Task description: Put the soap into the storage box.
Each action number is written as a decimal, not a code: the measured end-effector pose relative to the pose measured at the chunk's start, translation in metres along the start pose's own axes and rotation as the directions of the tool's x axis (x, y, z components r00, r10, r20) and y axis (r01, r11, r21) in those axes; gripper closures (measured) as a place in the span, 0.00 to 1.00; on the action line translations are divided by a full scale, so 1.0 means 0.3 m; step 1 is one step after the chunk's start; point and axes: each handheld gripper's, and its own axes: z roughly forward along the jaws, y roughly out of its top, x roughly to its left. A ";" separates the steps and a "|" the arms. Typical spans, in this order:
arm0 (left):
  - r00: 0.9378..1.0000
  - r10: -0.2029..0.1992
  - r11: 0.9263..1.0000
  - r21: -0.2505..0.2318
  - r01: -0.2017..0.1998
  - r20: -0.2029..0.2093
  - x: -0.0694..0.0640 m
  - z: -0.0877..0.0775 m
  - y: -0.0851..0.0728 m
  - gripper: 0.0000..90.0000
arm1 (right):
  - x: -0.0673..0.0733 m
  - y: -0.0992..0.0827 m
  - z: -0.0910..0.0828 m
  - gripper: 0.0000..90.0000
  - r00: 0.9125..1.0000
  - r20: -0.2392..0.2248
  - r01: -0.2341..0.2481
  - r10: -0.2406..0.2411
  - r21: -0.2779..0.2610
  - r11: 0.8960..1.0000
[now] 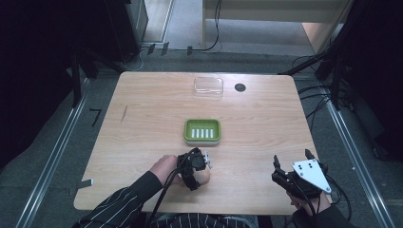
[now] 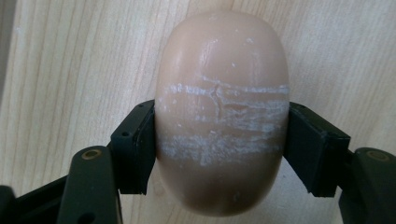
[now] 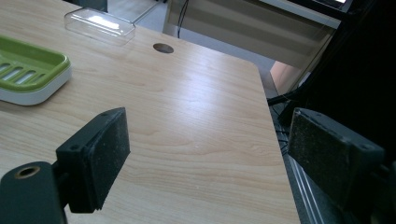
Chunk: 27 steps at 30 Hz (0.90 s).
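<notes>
Near table edge: my left gripper (image 2: 219, 154) clamps the soap bar (image 2: 222, 112) across its middle.
Handling: smooth, rounded, likely slippery — hold broadside.
Right gripper (image 3: 210, 154): jaws apart, idle.

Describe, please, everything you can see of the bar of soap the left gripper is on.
The bar of soap is a smooth, peach-coloured oval, its top crossed by whitish scuffed bands. It lies flat on the wooden table, near the front edge. The left gripper has its black jaws pressed against its two long sides, shut on it.
</notes>
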 end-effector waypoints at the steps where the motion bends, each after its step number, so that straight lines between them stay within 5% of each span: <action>1: 1.000 -0.001 1.000 0.000 0.001 -0.005 -0.003 0.001 0.001 0.36 | 0.000 0.000 -0.001 0.15 1.000 0.003 -0.006 0.006 -0.001 1.000; 27: 0.999 0.033 0.999 -0.004 -0.033 -0.034 -0.002 -0.030 -0.027 0.37 | -0.004 -0.001 -0.001 0.15 1.000 0.000 -0.020 0.020 0.001 1.000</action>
